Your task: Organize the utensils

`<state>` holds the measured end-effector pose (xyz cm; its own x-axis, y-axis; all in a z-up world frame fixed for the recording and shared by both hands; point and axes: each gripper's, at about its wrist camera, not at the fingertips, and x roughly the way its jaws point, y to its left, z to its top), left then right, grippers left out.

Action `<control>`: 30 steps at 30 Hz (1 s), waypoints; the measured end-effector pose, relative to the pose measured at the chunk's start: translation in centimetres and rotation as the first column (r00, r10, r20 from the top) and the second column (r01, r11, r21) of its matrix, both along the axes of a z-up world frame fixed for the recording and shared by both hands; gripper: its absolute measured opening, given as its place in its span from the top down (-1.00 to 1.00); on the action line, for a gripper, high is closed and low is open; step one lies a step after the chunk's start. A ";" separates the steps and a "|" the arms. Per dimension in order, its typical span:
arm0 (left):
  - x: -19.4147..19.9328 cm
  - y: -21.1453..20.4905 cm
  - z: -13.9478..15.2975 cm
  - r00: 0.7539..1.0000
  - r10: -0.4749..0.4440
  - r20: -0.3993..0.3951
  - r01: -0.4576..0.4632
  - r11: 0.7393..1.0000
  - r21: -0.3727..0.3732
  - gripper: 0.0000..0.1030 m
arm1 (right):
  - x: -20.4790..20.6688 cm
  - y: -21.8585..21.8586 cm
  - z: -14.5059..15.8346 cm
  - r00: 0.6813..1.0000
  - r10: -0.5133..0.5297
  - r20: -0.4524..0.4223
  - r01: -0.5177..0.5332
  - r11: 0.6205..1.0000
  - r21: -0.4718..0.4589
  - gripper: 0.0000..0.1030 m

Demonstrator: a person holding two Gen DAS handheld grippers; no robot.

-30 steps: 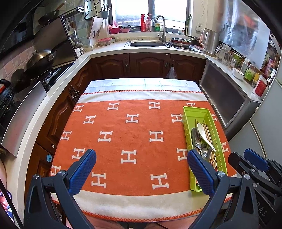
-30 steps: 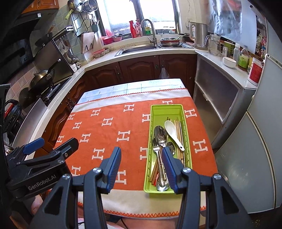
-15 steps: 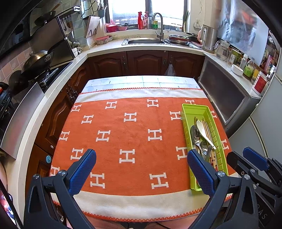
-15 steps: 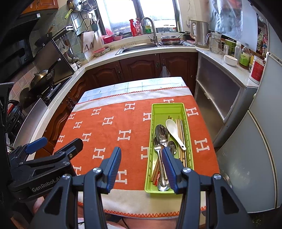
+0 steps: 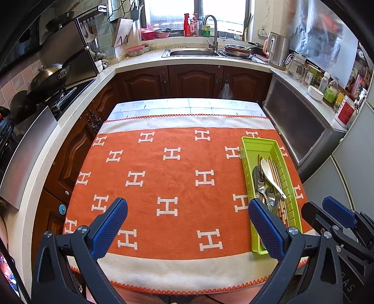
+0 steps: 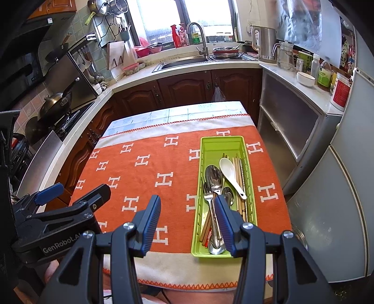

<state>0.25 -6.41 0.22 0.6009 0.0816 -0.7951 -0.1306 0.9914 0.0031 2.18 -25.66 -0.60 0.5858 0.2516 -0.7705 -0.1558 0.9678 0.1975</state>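
- A home kitchen, laid out around a steel sink [image 5: 192,52] under a bright window [image 5: 198,14].
- Left of the sink, a wok [image 5: 48,78] sits on a gas hob, with a range hood [image 6: 25,67] above.
- Right of the sink stand an electric kettle [image 5: 278,52] and a glass jug [image 6: 285,57], then jars and bottles.
- Below the sink run dark wooden cabinet doors [image 5: 195,80].
- In front of the sink, a bench carries an orange H-patterned towel [image 5: 163,177].

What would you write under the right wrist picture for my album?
Open right gripper hovering beside a green plastic tray of spoons, forks and chopsticks on an orange H-patterned towel.
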 end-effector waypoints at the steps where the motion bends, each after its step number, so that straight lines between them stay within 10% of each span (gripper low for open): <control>1: 0.0 0.0 0.0 1.000 0.001 -0.002 -0.001 1.000 -0.002 -0.98 | 0.0 0.0 0.0 1.000 0.000 0.000 0.000 1.000 -0.001 0.06; 30: -0.6 0.1 -0.8 1.000 0.008 -0.015 -0.008 1.000 -0.002 -0.98 | -0.1 0.1 -0.6 1.000 0.003 -0.018 -0.003 1.000 0.019 0.06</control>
